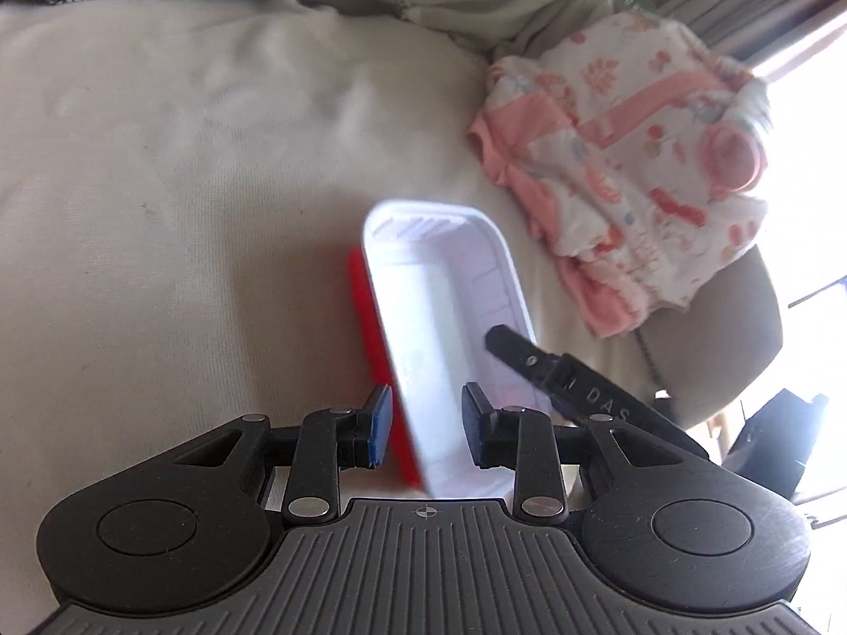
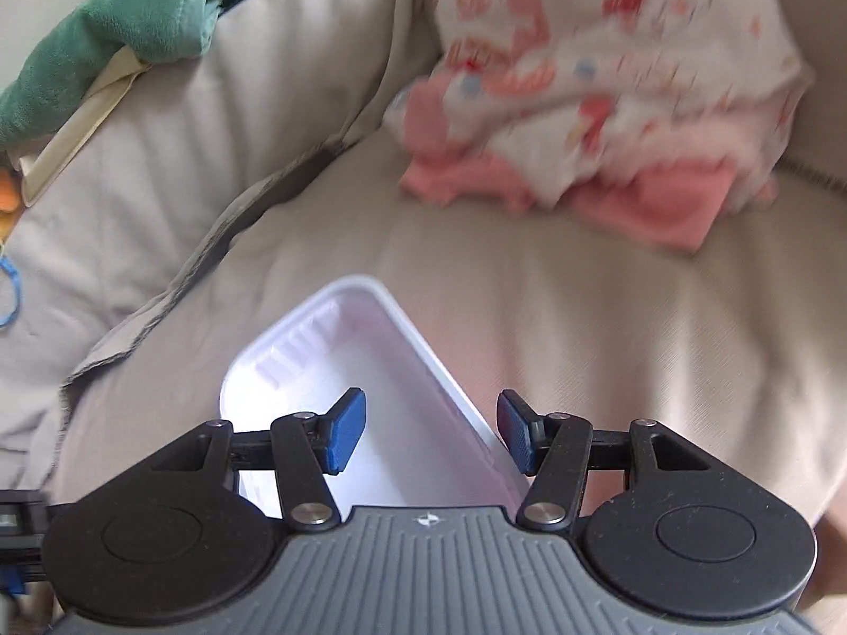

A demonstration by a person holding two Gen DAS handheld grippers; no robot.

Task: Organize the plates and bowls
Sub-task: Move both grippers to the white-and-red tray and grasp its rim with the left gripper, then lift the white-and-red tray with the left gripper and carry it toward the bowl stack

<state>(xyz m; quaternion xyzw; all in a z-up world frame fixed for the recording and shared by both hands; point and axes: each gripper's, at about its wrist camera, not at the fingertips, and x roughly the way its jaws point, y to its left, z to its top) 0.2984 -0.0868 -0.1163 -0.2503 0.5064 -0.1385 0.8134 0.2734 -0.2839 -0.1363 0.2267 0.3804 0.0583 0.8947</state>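
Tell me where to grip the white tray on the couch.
Take the white tray by its long side wall, near the end closest to the gripper. One finger goes inside and one outside, coming from above. The tray is open-topped with a thin raised rim, and probably too wide to span.

The tray (image 1: pixel 450 317) lies on the couch cushion (image 1: pixel 185 185), between the left claw's (image 1: pixel 426 426) fingers; folded clothes (image 1: pixel 635 159) lie behind it, to the right.
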